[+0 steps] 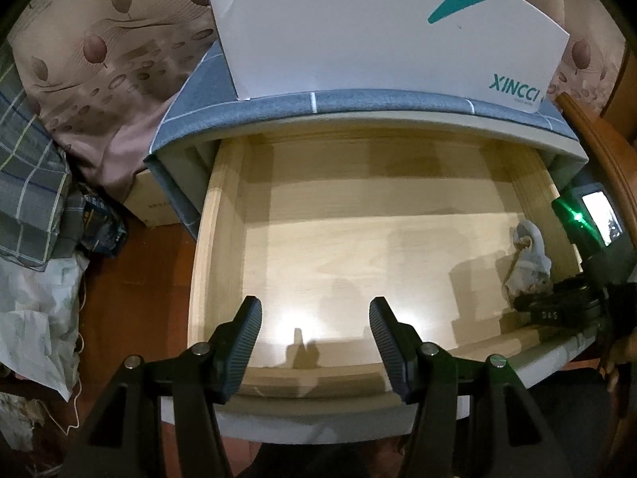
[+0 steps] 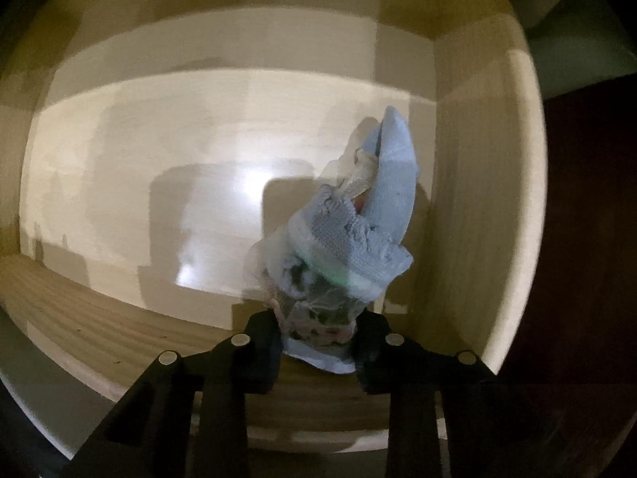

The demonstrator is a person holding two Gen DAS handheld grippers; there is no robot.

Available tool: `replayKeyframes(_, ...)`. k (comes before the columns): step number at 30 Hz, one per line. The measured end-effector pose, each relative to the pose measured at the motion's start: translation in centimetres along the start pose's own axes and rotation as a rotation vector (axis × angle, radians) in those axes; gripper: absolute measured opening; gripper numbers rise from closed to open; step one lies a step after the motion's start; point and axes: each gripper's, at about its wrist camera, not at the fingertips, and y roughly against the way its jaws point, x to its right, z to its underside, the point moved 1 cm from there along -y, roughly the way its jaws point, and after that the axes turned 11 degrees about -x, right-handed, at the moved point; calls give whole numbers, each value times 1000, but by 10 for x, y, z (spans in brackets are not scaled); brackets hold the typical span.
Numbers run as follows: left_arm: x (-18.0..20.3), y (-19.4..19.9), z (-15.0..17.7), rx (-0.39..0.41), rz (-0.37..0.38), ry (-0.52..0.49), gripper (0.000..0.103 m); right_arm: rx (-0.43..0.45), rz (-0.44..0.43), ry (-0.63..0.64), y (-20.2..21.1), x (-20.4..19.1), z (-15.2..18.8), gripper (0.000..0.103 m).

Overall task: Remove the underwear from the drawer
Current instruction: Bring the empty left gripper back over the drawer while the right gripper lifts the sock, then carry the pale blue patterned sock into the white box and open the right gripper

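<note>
A pale wooden drawer [image 1: 223, 215] stands pulled out of a nightstand. A crumpled light blue piece of underwear [image 1: 527, 259] lies against the drawer's right wall. In the right wrist view the underwear [image 2: 382, 203] bunches up between the fingers of my right gripper [image 2: 316, 342], which points straight down and is shut on its near end. That right gripper [image 1: 557, 304] shows as a dark shape at the right edge of the left wrist view. My left gripper [image 1: 316, 330] hangs open over the drawer's front edge, with nothing between its ribbed pads.
A white box with teal lettering [image 1: 378, 28] sits on the nightstand's blue-grey top [image 1: 358, 99]. Leaf-patterned bedding [image 1: 111, 59] and plaid cloth [image 1: 28, 183] lie left. A cardboard box [image 1: 155, 203] and plastic bags [image 1: 36, 310] rest on the reddish floor. The drawer's right wall [image 2: 477, 215] is close to the underwear.
</note>
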Motion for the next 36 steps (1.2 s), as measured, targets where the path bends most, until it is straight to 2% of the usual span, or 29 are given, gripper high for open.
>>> replayKeyframes(5,7,-5,-1,-10,-42,-36,58,97,14,-5,13,-3,9,23)
replayKeyframes(10,12,-4,0,5,-62,-60,58,261,8,-6,42,-12,22,23)
replayKeyframes(14,13,-4,0,7,-66,-64,58,355,-5,1,70,-23,37,23)
replayKeyframes(21,11,-2,0,25,-57,-44,58,402,-74,30,99,-17,64,23)
replayKeyframes(22,12,-2,0,27,-60,-44,58,405,-82,35,102,-9,58,23)
replayKeyframes(25,12,-1,0,30,-56,-46,58,425,-97,46,113,6,65,23)
replayKeyframes(36,10,4,1,49,-63,-27,58,597,-145,48,206,22,78,23)
